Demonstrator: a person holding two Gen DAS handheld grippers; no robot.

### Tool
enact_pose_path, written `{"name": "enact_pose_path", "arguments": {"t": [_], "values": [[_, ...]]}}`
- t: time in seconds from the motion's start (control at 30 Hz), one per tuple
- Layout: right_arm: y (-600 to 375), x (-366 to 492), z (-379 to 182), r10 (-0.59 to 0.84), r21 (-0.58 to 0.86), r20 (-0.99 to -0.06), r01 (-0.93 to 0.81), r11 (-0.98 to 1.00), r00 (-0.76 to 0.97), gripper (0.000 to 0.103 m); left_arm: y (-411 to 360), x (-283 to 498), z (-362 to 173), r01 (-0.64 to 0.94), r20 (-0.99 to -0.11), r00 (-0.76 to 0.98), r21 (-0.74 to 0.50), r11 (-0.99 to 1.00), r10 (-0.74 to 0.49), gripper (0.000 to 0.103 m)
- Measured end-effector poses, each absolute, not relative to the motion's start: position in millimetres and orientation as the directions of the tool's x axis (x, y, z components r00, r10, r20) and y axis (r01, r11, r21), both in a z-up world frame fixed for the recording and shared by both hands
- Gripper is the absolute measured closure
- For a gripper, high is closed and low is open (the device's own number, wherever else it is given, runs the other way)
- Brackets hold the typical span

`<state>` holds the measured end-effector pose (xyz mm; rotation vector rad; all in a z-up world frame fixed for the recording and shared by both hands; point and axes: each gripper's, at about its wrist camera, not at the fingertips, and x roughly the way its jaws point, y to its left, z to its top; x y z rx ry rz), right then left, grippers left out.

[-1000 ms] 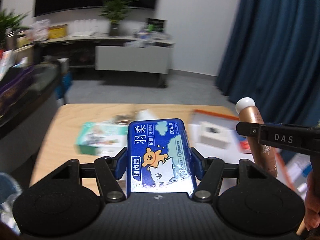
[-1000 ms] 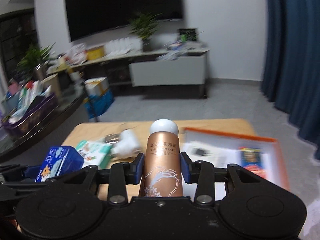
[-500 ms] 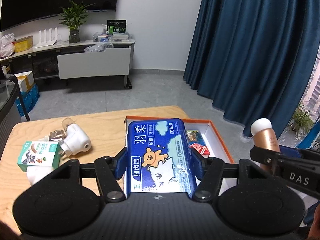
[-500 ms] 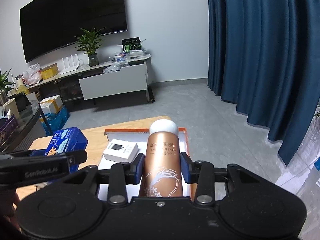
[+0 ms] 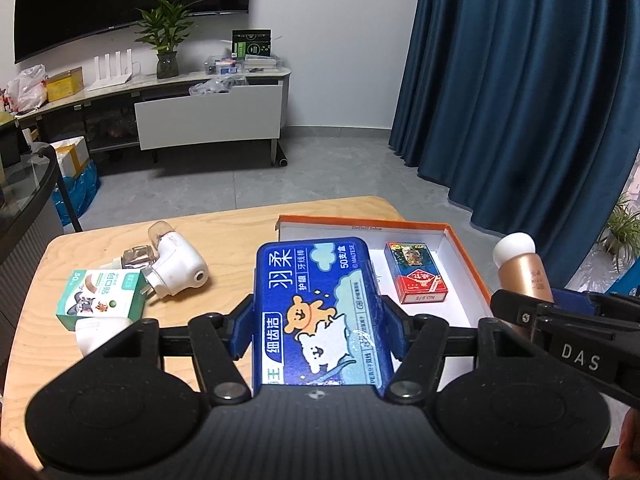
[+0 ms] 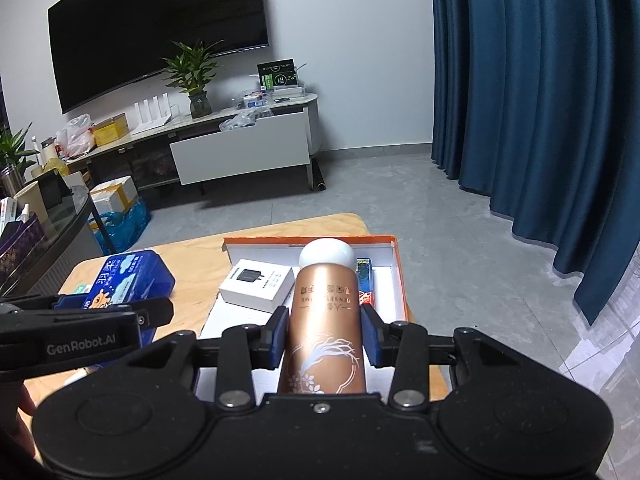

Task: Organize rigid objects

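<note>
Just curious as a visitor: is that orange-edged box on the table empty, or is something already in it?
Not empty. The orange-edged box holds a white carton and a red card pack.

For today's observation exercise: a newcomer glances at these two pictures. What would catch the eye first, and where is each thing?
First, the blue floss-pick box with its cartoon bear, clamped in the left gripper above the wooden table. Next, the copper bottle with a white cap, held in the right gripper over the orange-rimmed box. Inside that box lie a white carton and a card deck.
</note>
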<state>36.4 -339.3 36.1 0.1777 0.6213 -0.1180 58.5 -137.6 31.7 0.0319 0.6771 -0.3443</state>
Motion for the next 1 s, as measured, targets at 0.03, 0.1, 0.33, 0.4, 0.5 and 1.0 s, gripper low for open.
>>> {"name": "enact_pose_path", "arguments": {"t": [0.03,0.1,0.33,0.4,0.5,1.0], "values": [[-339.4,35.3,35.5,-0.057,0.130,-0.587,0.164,0.978,0.807,0.056,-137.6,58.5,31.8,0.321,-0.619,0.725,-0.083,0.943,-0.301,0.039],[-339.0,36.2,34.7,-0.058,0.129,-0.589,0.165,0.978,0.806,0.056,-138.7,57.7,31.9,0.319,-0.619,0.726,-0.081,0.944,-0.299,0.039],[-338.9,35.8,34.2,-0.059,0.127,-0.590,0.165,0.978,0.805,0.056,-138.9,57.3,30.6,0.317,-0.617,0.726,-0.091,0.944,-0.303,0.039],[-339.0,33.8,33.1,-0.059,0.126,-0.591,0.164,0.978,0.805,0.056,-138.4,57.3,30.5,0.317,-0.617,0.726,-0.092,0.944,-0.304,0.039],[-337.8,34.9,32.4,-0.058,0.125,-0.593,0.163,0.979,0.803,0.056,-138.5,57.2,30.4,0.316,-0.617,0.727,-0.088,0.945,-0.301,0.039],[-337.5,34.7,32.8,-0.057,0.125,-0.592,0.161,0.979,0.804,0.056,-138.5,56.2,31.3,0.313,-0.615,0.729,-0.088,0.946,-0.299,0.039]]}}
